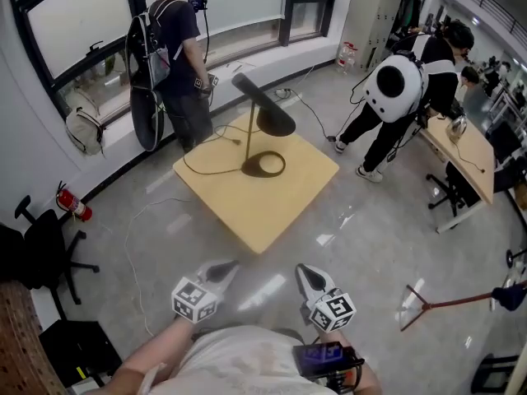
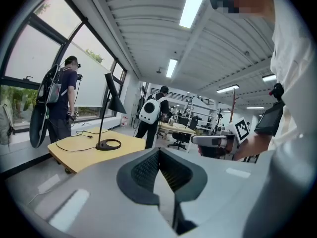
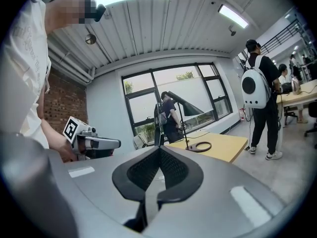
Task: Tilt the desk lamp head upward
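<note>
A black desk lamp stands on a low wooden table, its ring base near the table's middle and its cone head tilted downward. The lamp shows far off in the left gripper view and the lamp likewise in the right gripper view. My left gripper and right gripper hover over the floor well short of the table, both shut with nothing between the jaws. A black cable runs from the lamp across the table.
A person with a backpack stands by the window behind the table. Another person with a white backpack bends at a desk to the right. An office chair and a fire extinguisher sit at left; a broom lies at right.
</note>
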The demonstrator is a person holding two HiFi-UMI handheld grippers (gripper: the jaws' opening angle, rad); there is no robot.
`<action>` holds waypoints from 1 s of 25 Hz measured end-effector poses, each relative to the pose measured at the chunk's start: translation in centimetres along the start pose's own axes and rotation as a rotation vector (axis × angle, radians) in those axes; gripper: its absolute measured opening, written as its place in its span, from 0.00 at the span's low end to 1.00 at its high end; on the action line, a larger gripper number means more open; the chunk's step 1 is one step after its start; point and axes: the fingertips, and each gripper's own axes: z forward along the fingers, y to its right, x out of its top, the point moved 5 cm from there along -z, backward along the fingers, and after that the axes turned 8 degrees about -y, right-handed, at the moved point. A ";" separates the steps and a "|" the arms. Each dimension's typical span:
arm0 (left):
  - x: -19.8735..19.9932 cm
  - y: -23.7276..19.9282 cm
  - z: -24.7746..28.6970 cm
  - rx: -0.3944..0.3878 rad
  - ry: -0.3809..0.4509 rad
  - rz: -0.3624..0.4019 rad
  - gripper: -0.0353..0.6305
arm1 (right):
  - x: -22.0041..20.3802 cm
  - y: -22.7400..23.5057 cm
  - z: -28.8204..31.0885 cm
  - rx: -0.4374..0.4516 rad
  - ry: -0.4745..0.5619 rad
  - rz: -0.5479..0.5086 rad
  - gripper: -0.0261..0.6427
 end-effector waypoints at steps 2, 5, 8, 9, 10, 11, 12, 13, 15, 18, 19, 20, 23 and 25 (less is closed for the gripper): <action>0.8 0.4 1.4 0.004 0.000 0.000 0.06 | 0.3 1.4 -0.3 0.000 0.016 0.011 0.06; 2.2 0.9 3.3 0.008 -0.001 0.015 0.06 | 0.9 3.1 -0.5 0.010 0.030 0.016 0.06; 3.2 1.4 4.6 0.022 0.000 0.034 0.05 | 1.2 4.6 -0.6 0.021 0.038 0.021 0.06; 3.4 1.5 4.8 0.029 0.001 0.033 0.05 | 1.2 5.1 -0.7 0.025 0.039 0.022 0.06; 3.4 1.6 5.0 0.039 0.002 0.029 0.05 | 1.3 5.4 -0.8 0.030 0.041 0.022 0.06; 3.4 1.5 5.1 0.050 0.002 0.026 0.06 | 1.5 5.7 -0.9 0.036 0.041 0.019 0.06; 3.4 1.5 5.2 0.061 0.002 0.025 0.06 | 1.6 5.9 -0.9 0.042 0.041 0.016 0.06; 3.4 1.3 5.3 0.072 0.004 0.025 0.05 | 1.8 6.2 -0.9 0.046 0.043 0.014 0.06; 3.6 1.0 5.4 0.089 0.007 0.021 0.05 | 2.1 6.8 -0.8 0.053 0.046 0.014 0.06; 3.7 0.7 5.6 0.109 0.007 0.005 0.06 | 1.9 7.7 -0.6 0.060 0.033 0.024 0.06; 3.7 0.7 5.7 0.115 0.009 -0.001 0.05 | 1.7 8.1 -0.4 0.060 0.026 0.028 0.06; 3.7 0.6 5.8 0.120 0.013 -0.005 0.05 | 1.4 8.5 -0.3 0.059 0.018 0.031 0.06; 4.1 0.2 5.9 0.135 0.020 -0.010 0.06 | 1.1 9.4 0.4 0.061 0.004 0.041 0.06; 4.2 -0.5 5.9 0.146 0.019 -0.017 0.06 | 1.3 9.8 0.9 0.065 -0.001 0.041 0.06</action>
